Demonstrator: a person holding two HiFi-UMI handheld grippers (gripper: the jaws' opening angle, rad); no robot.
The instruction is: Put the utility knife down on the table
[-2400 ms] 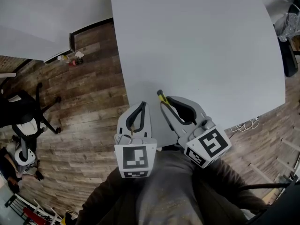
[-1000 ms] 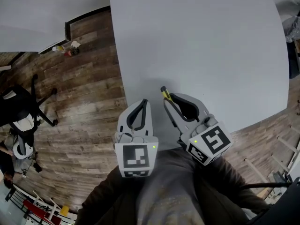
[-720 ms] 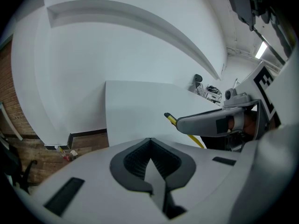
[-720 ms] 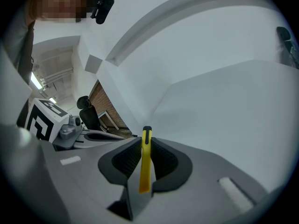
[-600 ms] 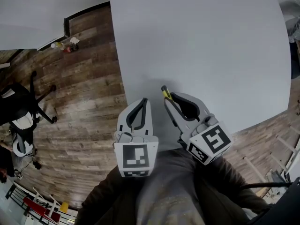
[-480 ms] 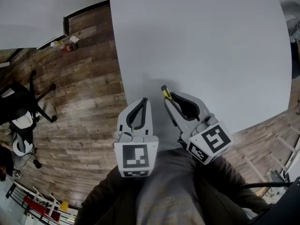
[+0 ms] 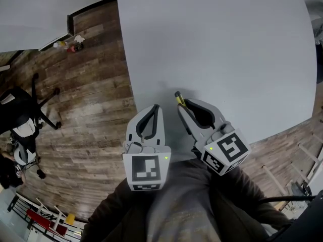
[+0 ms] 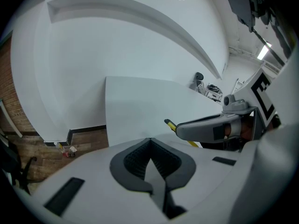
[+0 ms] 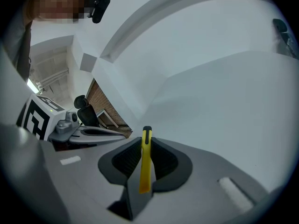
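Note:
A slim yellow utility knife with a black tip is clamped between the jaws of my right gripper, which is shut on it. The knife's tip sticks out forward over the near edge of the white table, above its surface. The same yellow knife shows in the left gripper view, poking out of the right gripper. My left gripper hovers just left of it over the table's near left corner, shut with nothing between its jaws.
Wood-plank floor lies left of the table. A black office chair stands at far left, and small litter lies by a white wall base. The person's grey sleeve fills the bottom.
Both grippers have barely shifted; the right gripper with the knife has crept slightly forward and up over the table edge. The grip is unchanged.

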